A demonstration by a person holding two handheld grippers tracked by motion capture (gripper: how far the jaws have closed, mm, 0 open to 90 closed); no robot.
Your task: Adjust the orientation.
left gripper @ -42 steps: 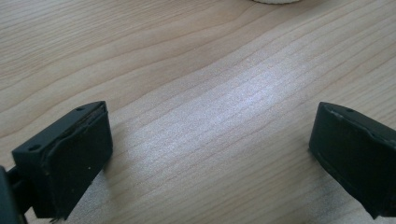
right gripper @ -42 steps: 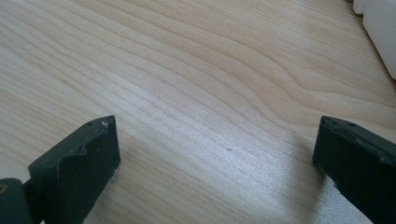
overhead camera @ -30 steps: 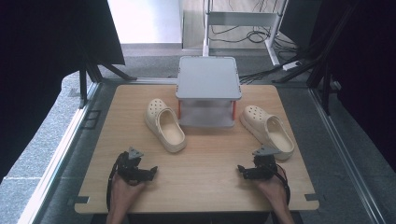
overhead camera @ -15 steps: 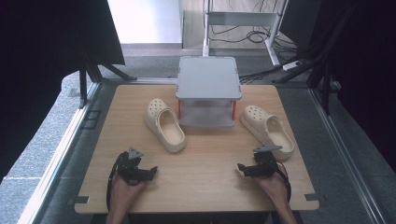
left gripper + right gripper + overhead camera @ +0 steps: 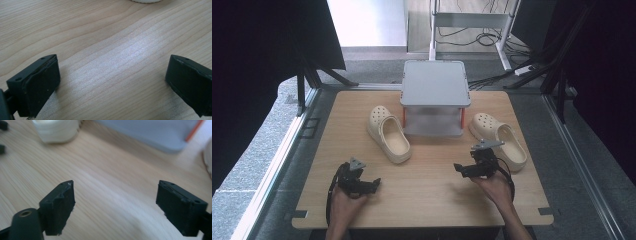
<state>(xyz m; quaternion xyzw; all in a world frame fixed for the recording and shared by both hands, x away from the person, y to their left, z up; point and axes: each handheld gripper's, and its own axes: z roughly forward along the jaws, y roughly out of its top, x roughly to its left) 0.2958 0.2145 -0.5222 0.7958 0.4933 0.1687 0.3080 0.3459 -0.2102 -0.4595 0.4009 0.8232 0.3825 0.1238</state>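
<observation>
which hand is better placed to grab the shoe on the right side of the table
Right. The right gripper sits open just beside that shoe; the left gripper rests across the table, nearer the other shoe.

A pale wooden surface [image 5: 422,200] stood on a grey speckled floor [image 5: 262,150], framed by metal rails [image 5: 274,165] at left and right. Black curtains [image 5: 257,60] hung on both sides, while at the far end a grey metal stand [image 5: 472,20] straddled loose cables [image 5: 467,32] under bright daylight.
</observation>
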